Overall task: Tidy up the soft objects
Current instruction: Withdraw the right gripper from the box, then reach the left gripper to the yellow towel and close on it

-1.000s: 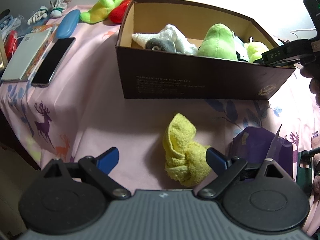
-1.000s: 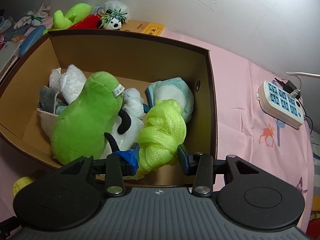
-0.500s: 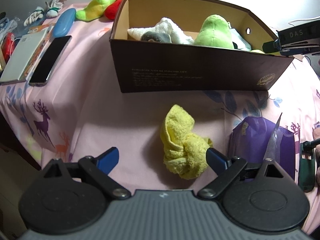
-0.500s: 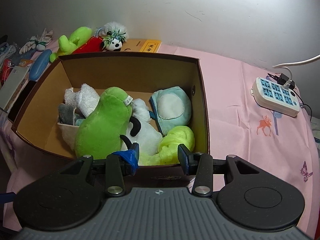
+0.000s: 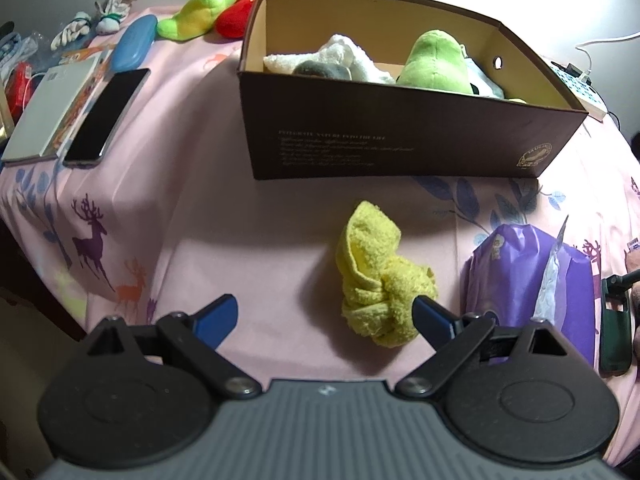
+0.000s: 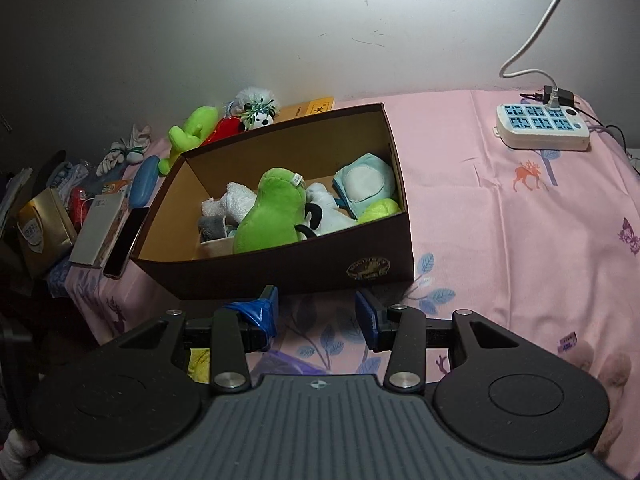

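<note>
The yellow towel [image 5: 380, 280] lies crumpled on the pink cloth in front of the brown cardboard box [image 5: 400, 140], apart from it, and is not yet put away. The left gripper [image 5: 324, 316] hangs over it with its fingers spread wide and holding nothing; the towel sits off to the right-hand blue pad rather than midway between the two. A close from here would likely pinch only one loose fold, so the towel could unroll or slip out on the lift. The purple packet [image 5: 528, 292] just beside the towel could also be nudged or caught.

The right gripper [image 6: 316, 314] is clear of the box, fingers parted and empty. The box already holds a green plush [image 6: 272, 216], a white towel [image 6: 236, 200] and a lime bath puff [image 6: 380, 210], so another item dropped near its rim may spill over.

The desk [image 6: 500, 220] wears a pink deer-print cloth, which may ruck if dragged. It stands against a plain wall, with a phone [image 5: 108, 112], a power strip [image 6: 544, 124] and more plush toys around.
</note>
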Available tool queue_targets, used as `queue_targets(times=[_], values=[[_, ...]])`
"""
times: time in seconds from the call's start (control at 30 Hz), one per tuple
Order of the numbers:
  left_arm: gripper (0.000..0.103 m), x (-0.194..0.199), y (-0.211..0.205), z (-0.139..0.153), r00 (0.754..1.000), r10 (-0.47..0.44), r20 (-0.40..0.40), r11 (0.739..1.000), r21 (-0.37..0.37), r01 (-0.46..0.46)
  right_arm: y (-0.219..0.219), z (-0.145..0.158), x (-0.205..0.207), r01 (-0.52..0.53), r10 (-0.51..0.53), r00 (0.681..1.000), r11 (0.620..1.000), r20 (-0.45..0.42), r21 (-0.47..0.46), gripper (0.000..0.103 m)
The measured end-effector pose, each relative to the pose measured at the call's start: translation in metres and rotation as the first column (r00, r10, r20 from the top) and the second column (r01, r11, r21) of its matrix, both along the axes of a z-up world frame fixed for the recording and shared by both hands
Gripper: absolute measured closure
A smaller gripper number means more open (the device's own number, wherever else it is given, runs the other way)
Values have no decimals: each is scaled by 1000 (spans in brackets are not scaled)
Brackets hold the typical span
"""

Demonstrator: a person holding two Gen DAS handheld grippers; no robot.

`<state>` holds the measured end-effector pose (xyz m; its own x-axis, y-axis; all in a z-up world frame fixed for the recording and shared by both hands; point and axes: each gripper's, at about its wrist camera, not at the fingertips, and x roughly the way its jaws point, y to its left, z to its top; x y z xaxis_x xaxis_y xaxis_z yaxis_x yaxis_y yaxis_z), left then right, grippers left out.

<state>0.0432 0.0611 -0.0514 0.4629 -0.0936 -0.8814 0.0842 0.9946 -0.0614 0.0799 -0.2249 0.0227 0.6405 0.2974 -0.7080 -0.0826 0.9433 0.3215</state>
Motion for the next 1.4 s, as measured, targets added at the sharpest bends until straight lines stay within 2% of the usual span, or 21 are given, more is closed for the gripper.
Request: queue_targets(times=[0.17, 0.5, 0.73, 1.03, 1.4], values=[[10, 5, -10, 1, 999, -37, -2, 999, -9, 37, -11, -14, -35, 36, -32, 998, 997, -47, 73, 77], [10, 17, -38, -5, 995, -104, 3, 995, 7, 104, -11, -40, -79, 68, -55, 993, 990, -104, 126, 77], [10, 23, -38, -11, 996, -89, -4, 996, 21, 89, -3, -52, -89, 49, -31, 990, 990, -137, 134, 77], [10, 22, -34, -32, 997, -63, -50, 997, 30, 64, -9, -61, -95, 102, -73, 986, 976, -150, 195, 77], [10, 30, -37, -39, 997, -47, -59, 998, 40, 50, -14, -68, -93, 136, -94, 980, 961, -177, 240, 77]])
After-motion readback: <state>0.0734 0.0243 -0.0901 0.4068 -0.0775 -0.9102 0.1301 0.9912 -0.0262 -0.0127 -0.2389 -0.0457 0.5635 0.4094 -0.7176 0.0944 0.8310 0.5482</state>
